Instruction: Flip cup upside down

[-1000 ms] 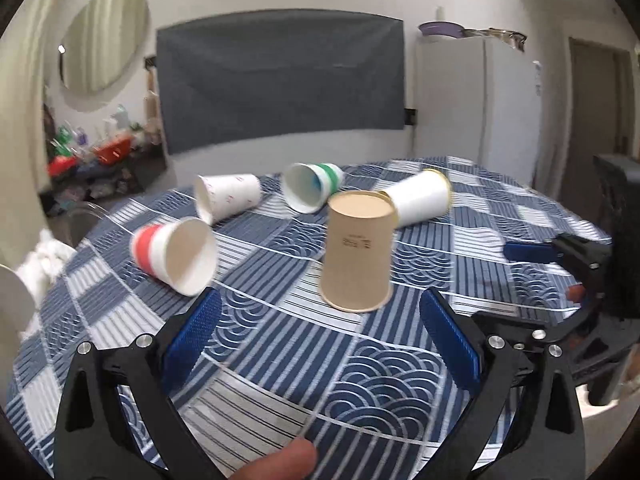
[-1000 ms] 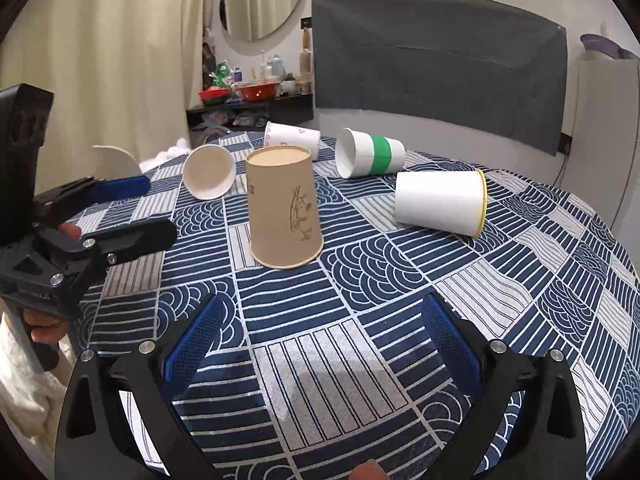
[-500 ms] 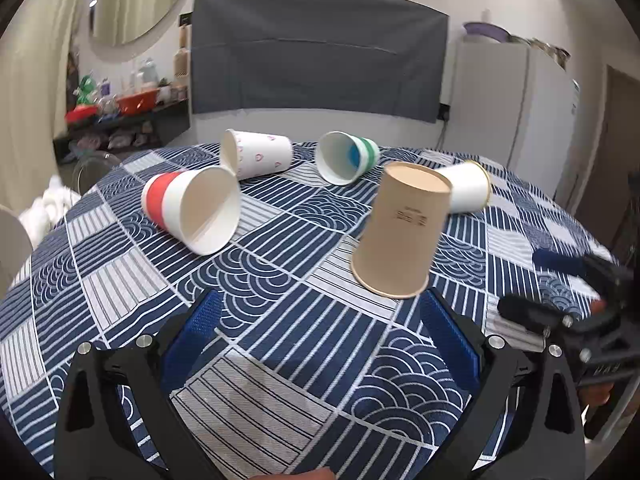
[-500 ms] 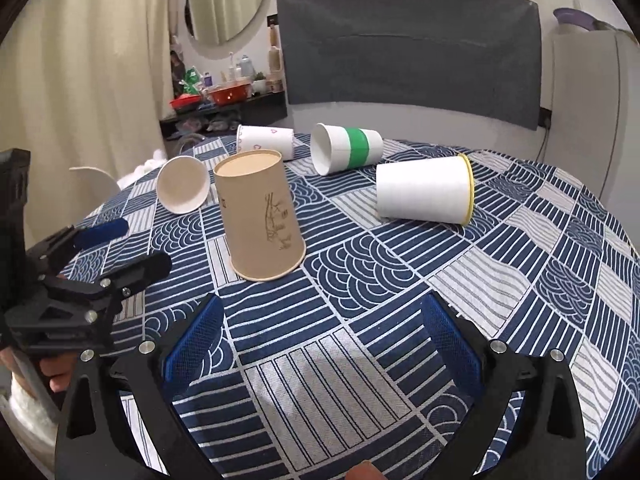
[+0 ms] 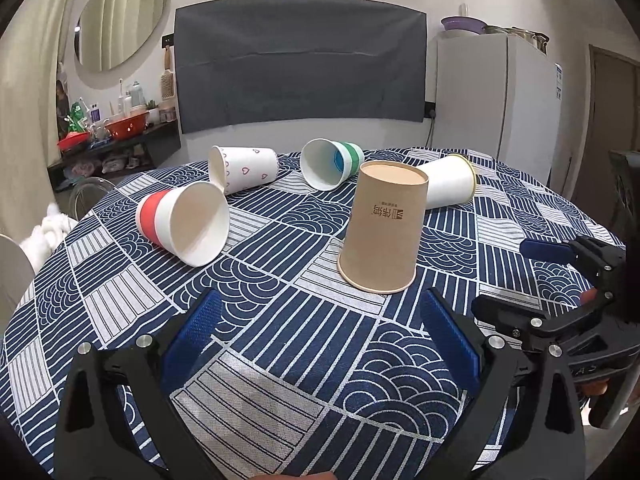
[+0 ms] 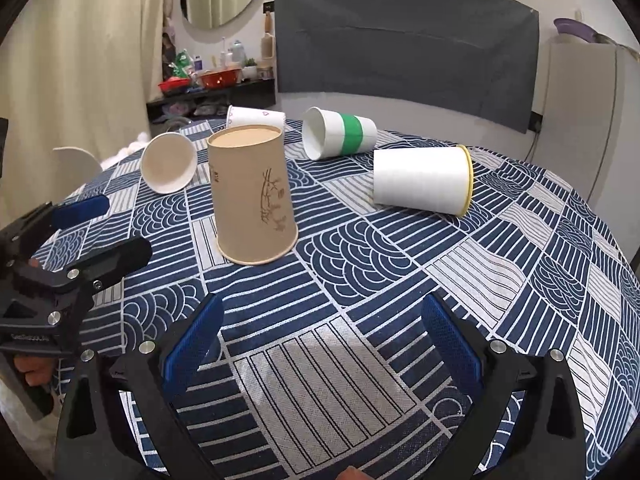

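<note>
Round and draped in a blue-and-white patterned cloth, the desk [image 5: 280, 344] is bounded by its curved rim at 9 o'clock and 3 o'clock in the left wrist view; bare cloth lies between the cups and both grippers. A grey panel [image 5: 300, 60] is hung on the wall at 12 o'clock, with a white fridge [image 5: 500, 100] at 2 o'clock. The brown cup [image 5: 382, 232] is stood mouth-down near the desk's middle. Around it four cups are laid on their sides: the red-banded cup [image 5: 184, 228] at 10 o'clock, the heart-print cup [image 5: 244, 174], the green-banded cup [image 5: 332, 164] and the yellow-rimmed cup [image 6: 424, 186]. The left gripper [image 5: 322, 336] is spread wide and empty, the brown cup just beyond at 1 o'clock. The right gripper [image 6: 322, 336] is likewise spread wide, nothing held, the brown cup at 11 o'clock.
</note>
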`<state>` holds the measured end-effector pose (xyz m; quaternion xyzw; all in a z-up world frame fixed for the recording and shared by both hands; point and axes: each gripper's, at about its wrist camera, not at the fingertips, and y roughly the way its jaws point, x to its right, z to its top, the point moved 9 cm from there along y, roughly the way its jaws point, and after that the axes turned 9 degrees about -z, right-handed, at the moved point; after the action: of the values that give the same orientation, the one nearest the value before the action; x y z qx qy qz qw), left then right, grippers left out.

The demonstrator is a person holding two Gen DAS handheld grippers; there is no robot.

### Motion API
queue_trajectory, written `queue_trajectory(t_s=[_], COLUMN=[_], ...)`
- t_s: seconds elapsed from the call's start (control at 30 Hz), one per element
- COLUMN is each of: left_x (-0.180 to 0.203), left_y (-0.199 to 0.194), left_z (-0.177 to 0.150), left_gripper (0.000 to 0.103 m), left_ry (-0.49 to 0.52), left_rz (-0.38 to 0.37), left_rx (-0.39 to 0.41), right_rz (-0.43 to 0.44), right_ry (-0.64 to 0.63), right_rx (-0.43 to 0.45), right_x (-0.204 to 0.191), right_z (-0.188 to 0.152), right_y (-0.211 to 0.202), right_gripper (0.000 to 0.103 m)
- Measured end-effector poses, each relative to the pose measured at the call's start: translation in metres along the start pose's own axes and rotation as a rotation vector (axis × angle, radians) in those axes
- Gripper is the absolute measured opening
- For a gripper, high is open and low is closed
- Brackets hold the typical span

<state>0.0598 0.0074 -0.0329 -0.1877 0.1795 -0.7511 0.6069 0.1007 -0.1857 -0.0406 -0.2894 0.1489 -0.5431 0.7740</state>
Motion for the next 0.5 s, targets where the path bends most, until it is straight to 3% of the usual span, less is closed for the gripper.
queue_trajectory(t_s=[0.5], left_x=[-0.0005], left_y=[0.0019], left_z=[-0.0010], left_gripper=[0.097], left_ry=[-0.006], left_rz=[-0.004], left_rx=[-0.013], right_rz=[0.002], right_ry=[-0.011], right_rx=[-0.003], right_x=[-0.0029], right_z=[-0.0008], right_y=[-0.0008], right_gripper=[0.095])
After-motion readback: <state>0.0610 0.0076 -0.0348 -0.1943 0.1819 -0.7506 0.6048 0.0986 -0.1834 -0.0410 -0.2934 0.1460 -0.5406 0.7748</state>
